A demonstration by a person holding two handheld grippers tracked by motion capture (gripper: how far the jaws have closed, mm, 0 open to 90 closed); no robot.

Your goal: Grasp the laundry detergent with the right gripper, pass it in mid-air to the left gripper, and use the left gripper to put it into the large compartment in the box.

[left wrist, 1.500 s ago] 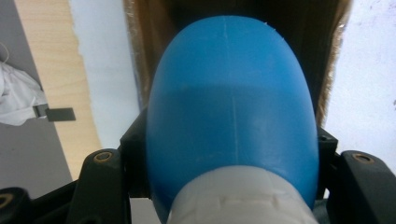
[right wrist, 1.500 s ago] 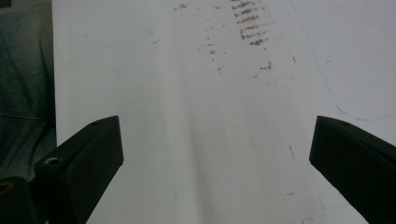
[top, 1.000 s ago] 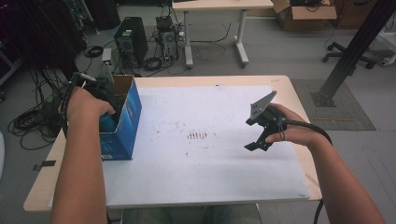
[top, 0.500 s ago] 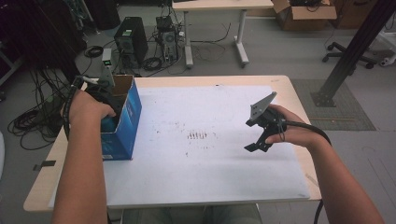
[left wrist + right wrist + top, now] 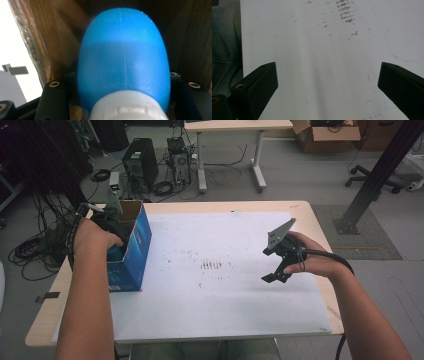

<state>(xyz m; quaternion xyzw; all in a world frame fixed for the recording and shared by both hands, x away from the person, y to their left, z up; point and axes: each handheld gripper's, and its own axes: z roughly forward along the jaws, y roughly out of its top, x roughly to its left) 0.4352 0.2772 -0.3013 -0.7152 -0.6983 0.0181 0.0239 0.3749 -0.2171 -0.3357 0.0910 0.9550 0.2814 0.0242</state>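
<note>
at the left of the high view, the left claw point(image 5: 111, 236) is gripping a blue bottle point(image 5: 123, 65) inside the blue box point(image 5: 131, 251). at the right, the right claw point(image 5: 278, 257) is hovering wide apart above the white sheet point(image 5: 210, 290) on the desk point(image 5: 320, 227).

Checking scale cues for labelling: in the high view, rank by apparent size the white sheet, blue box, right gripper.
1. white sheet, which covers most of the tabletop.
2. blue box, standing at the sheet's left edge.
3. right gripper, clearly smaller than the box; it is held above the sheet, so nearer the camera, which flatters its size.
</note>
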